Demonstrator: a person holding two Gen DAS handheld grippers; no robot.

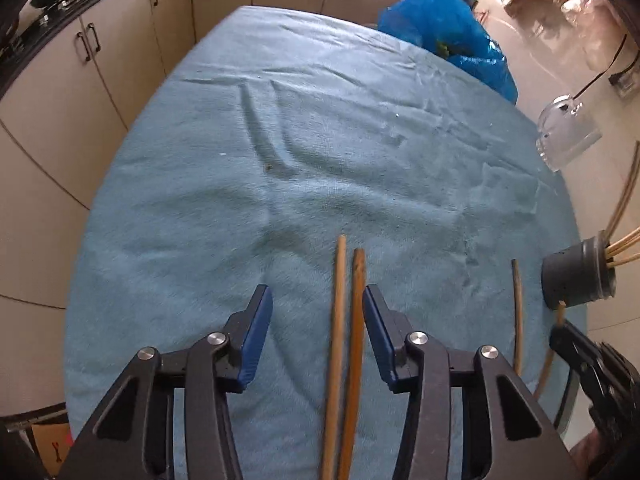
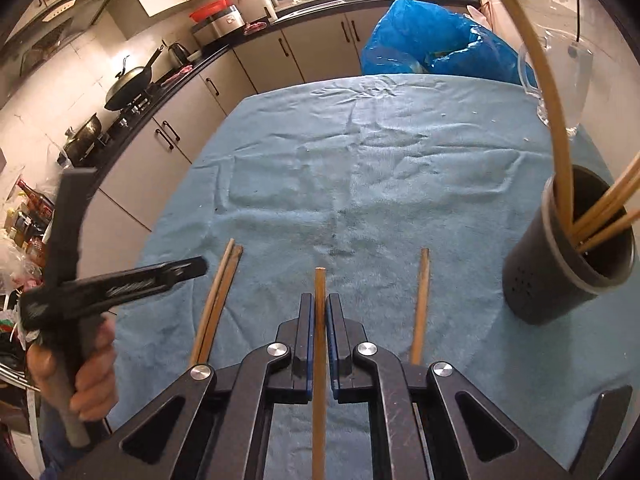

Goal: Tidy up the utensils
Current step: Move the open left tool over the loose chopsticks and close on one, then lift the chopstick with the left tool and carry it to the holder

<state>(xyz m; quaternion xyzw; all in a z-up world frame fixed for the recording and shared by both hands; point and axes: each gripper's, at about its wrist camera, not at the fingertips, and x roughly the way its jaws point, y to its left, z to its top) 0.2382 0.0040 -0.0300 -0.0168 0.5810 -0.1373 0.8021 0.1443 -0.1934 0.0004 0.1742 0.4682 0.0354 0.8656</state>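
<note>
Right gripper point(image 2: 319, 312) pinches one wooden chopstick point(image 2: 319, 360), blue pads pressed on thin round shaft, tip poking just past fingers. Only right view shows this grip clearly; left view catches that gripper at far edge. Loose pair point(image 1: 344, 344) lies side by side on towel point(image 1: 280, 160), between spread fingers of left gripper point(image 1: 318, 300), pads not touching. Single stick point(image 2: 420, 308) lies apart, nearer holder point(image 2: 560, 264): dark round perforated cup, upright, pale sticks leaning inside. Towel teal, fuzzy, creased. Right view alone shows hand point(image 2: 86, 372) on left gripper's handle.
</note>
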